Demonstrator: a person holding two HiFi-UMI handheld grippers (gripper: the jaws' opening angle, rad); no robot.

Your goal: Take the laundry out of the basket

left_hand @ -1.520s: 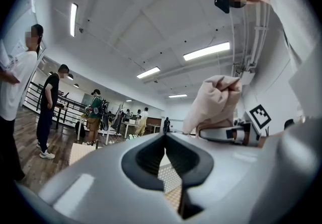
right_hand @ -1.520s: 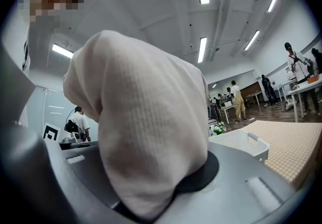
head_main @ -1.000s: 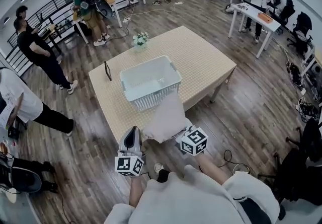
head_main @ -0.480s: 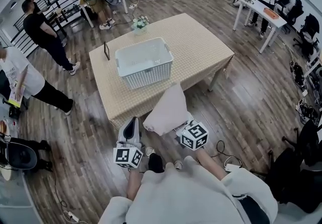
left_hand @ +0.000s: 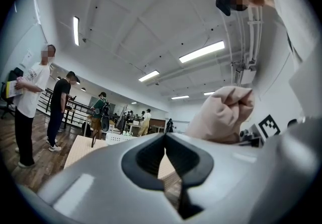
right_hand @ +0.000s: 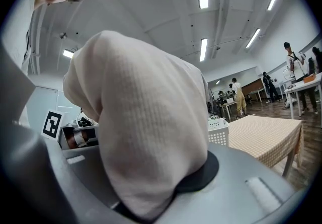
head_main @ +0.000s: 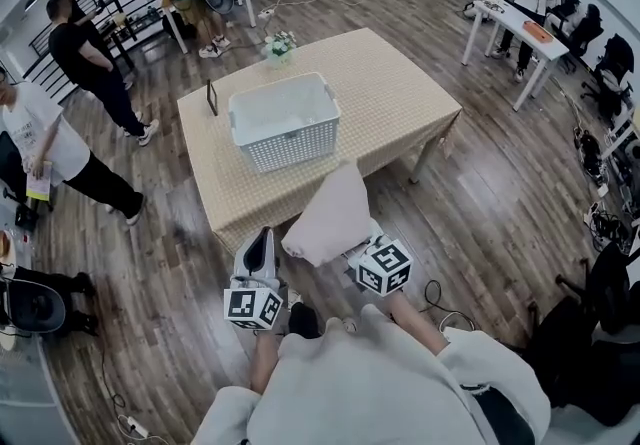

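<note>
A white laundry basket (head_main: 292, 147) stands on the checked table (head_main: 392, 93); I see nothing inside it. A pale pinkish garment (head_main: 332, 218) hangs bunched in the air in front of the table's near edge. My right gripper (head_main: 352, 251) is shut on it, and the cloth (right_hand: 146, 117) covers the jaws and fills that view. My left gripper (head_main: 267, 236) is beside it on the left, points upward, and its fingertips meet with nothing between them (left_hand: 165, 136). The garment (left_hand: 224, 115) shows at the right of the left gripper view.
A small vase of flowers (head_main: 278, 50) and a dark upright stand (head_main: 212, 98) sit at the table's far-left side. Several people stand on the wooden floor to the left (head_main: 75, 43) and behind. A white table (head_main: 510, 21) stands at the far right.
The table and basket have drawn farther from me. The garment and both grippers are now over the floor in front of the table edge. The grips are the same.
</note>
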